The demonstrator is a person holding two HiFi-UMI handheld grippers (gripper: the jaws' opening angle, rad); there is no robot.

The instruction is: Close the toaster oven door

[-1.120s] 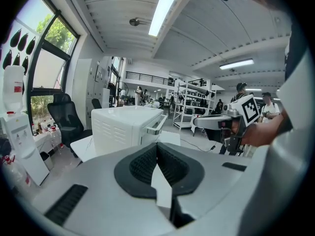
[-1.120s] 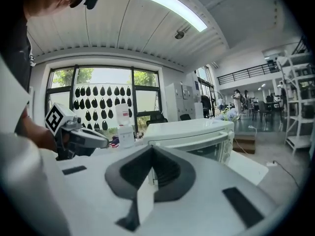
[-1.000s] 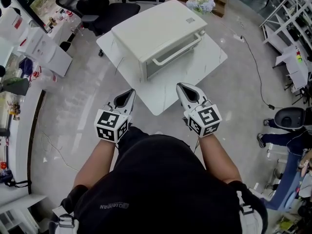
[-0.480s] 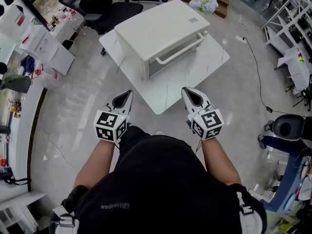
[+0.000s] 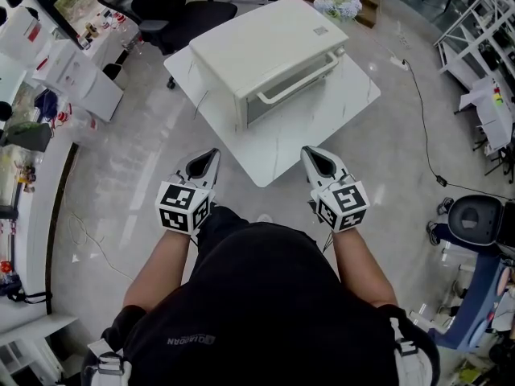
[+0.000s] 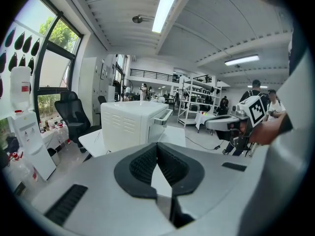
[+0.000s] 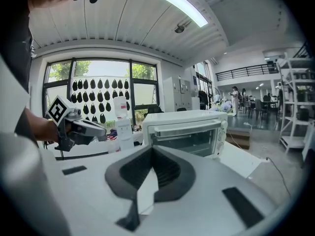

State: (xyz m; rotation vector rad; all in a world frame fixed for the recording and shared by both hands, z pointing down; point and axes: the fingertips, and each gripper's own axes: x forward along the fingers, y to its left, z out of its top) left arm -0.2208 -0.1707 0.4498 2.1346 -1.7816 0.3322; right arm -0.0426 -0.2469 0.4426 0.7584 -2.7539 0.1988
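A cream toaster oven (image 5: 265, 51) stands on a white marble-look table (image 5: 326, 119). Its glass door (image 5: 290, 93) stands upright against the front, with the bar handle (image 5: 299, 72) along the top edge. My left gripper (image 5: 211, 153) and right gripper (image 5: 306, 153) hover side by side in front of my body, short of the table's near corner, pointing toward the oven. Both are shut with nothing between the jaws. The oven (image 7: 187, 134) faces the right gripper view, door and knobs visible. In the left gripper view the oven (image 6: 130, 124) shows its vented side.
Black office chairs (image 5: 173, 10) stand behind the table, and a bunch of flowers (image 5: 334, 5) lies beyond the oven. White cabinets and a water bottle (image 5: 76, 79) are at the left. A cable (image 5: 422, 119) runs over the floor at the right, near shelving (image 5: 483, 22) and a seated person (image 5: 483, 223).
The right gripper has sunk a little and drifted slightly right. The left gripper and the oven door look unchanged.
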